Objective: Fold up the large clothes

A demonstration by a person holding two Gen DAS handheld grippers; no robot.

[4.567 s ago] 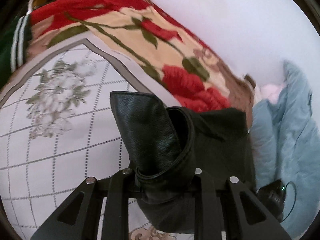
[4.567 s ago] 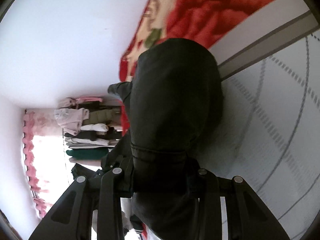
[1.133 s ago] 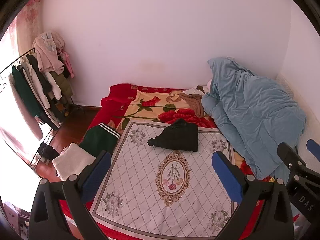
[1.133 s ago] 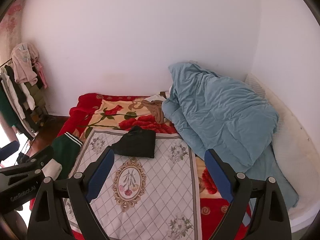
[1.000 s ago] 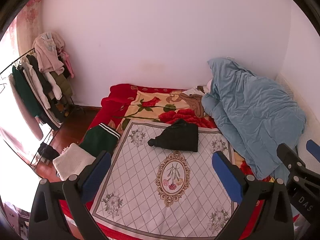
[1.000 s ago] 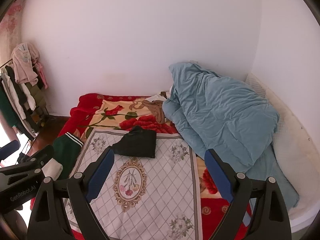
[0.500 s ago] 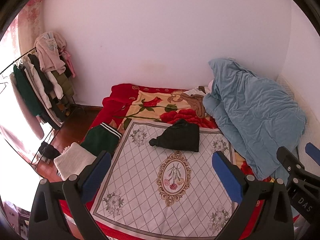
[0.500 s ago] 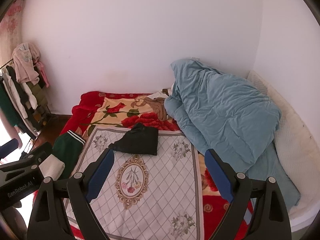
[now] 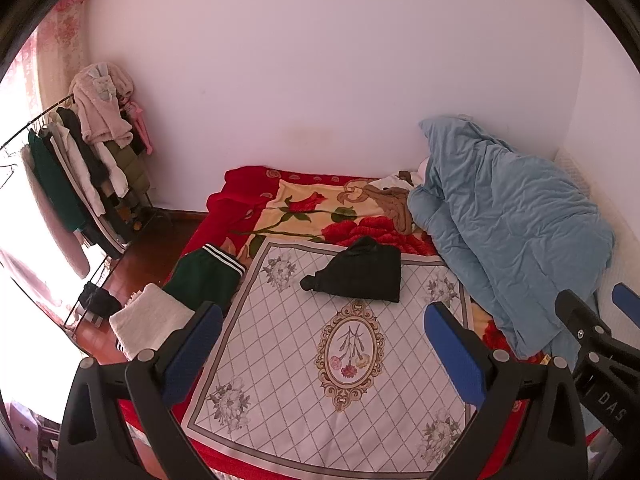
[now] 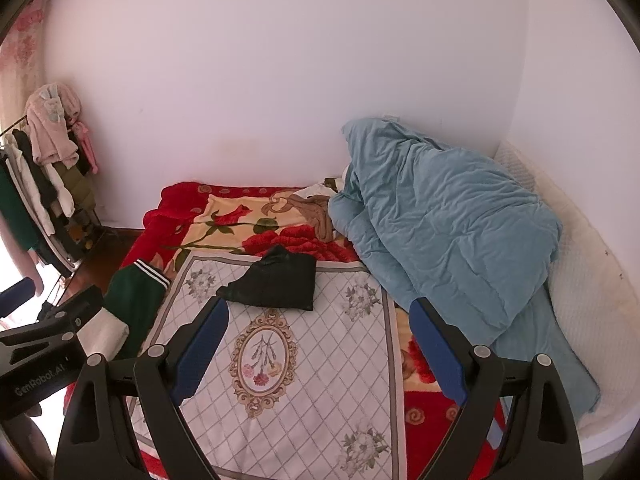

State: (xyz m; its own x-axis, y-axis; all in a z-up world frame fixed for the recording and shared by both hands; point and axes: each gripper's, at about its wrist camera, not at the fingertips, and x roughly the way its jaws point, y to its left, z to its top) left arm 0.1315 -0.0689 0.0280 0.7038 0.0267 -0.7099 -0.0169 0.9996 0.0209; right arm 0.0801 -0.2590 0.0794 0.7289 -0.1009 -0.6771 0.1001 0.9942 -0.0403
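Note:
A folded black leather garment (image 9: 360, 275) lies at the far end of the white diamond-patterned cloth (image 9: 312, 392) on the bed; it also shows in the right wrist view (image 10: 276, 283). My left gripper (image 9: 320, 332) is open and empty, held high and well back from the bed. My right gripper (image 10: 316, 328) is open and empty too, at a similar height. Part of the right gripper shows at the right edge of the left wrist view (image 9: 600, 344), and part of the left gripper at the left edge of the right wrist view (image 10: 44, 332).
A folded green garment with white stripes (image 9: 204, 276) and a folded cream one (image 9: 150, 326) lie at the bed's left edge. A blue duvet (image 9: 508, 232) is heaped on the right. A tan garment (image 9: 394, 204) lies by the wall. A clothes rack (image 9: 80, 172) stands left.
Both grippers let go of the black garment, opened and pulled far back from the bed. Over the last second the view has hardly shifted.

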